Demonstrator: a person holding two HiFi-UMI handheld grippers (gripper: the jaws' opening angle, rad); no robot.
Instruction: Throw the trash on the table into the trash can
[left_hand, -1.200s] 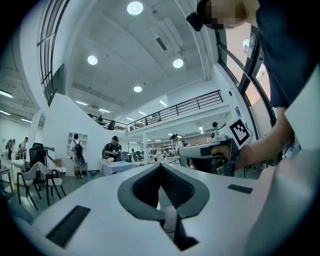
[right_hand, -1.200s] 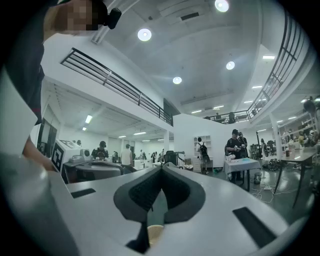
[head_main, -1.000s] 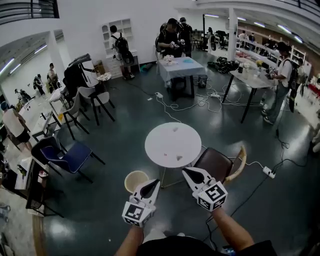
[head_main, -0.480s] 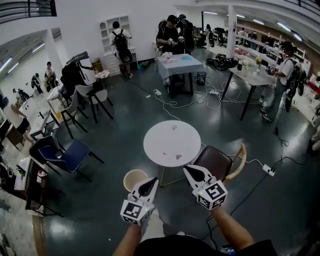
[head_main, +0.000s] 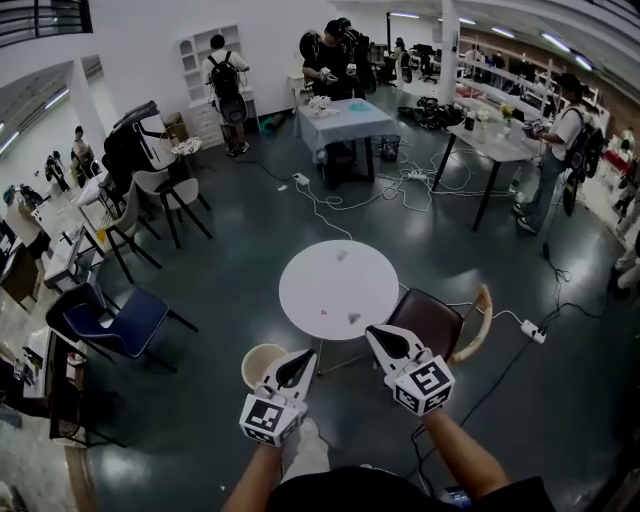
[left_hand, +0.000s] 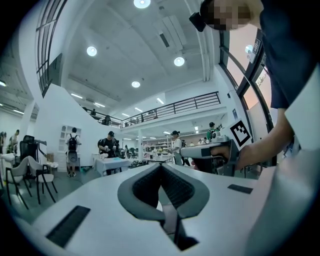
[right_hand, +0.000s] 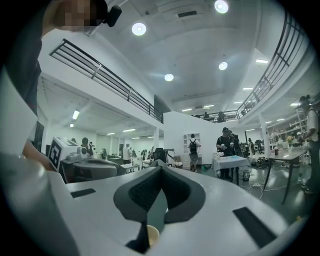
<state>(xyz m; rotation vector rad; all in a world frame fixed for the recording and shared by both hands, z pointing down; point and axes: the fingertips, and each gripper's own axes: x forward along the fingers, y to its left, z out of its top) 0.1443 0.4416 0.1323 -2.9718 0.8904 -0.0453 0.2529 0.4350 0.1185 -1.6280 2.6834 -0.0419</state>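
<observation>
No words or numbers can be read; only square coded markers on the left tongs (head_main: 305, 357) and right tongs (head_main: 373, 333).

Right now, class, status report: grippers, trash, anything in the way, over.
Both shut, empty: left gripper, right gripper. Trash scraps on table, untouched; trash can beside it. Brown chair at table's right side.

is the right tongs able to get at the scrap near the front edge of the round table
Probably yes: nothing stands between the right tongs and the scrap on the table; the brown chair sits off to the side. They are shut, so must open first.
</observation>
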